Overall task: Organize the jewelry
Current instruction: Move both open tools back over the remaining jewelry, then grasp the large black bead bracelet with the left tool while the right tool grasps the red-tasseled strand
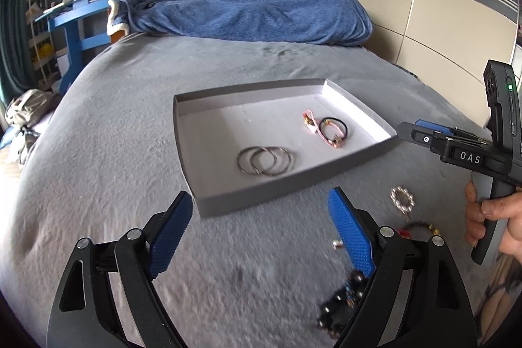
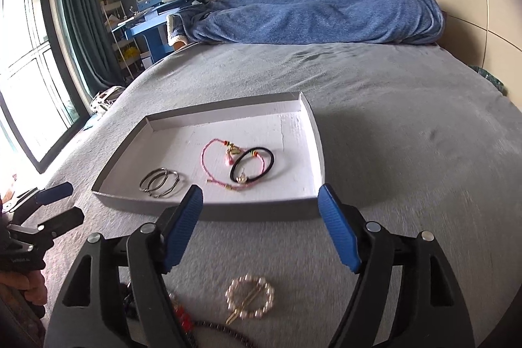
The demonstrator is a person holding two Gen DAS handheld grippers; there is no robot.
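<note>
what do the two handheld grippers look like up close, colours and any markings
Both the left gripper and right gripper have black frames with triangular cut-outs, silver round pivot bolts and blue ribbed fingers. The right one's body reads "DAS" in white and shows a small green light.

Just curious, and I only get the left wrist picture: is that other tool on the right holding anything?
Observer: No. Its own camera shows the right gripper with its jaws wide apart and nothing between them.
Operator: So what is it nearest to?
Observer: The pearl ring. It lies on the bedspread, low in that view, on the near side of the tray.
Operator: Where does the daylight come from?
Observer: A big window to the left of the bed, beside a green curtain.
</note>
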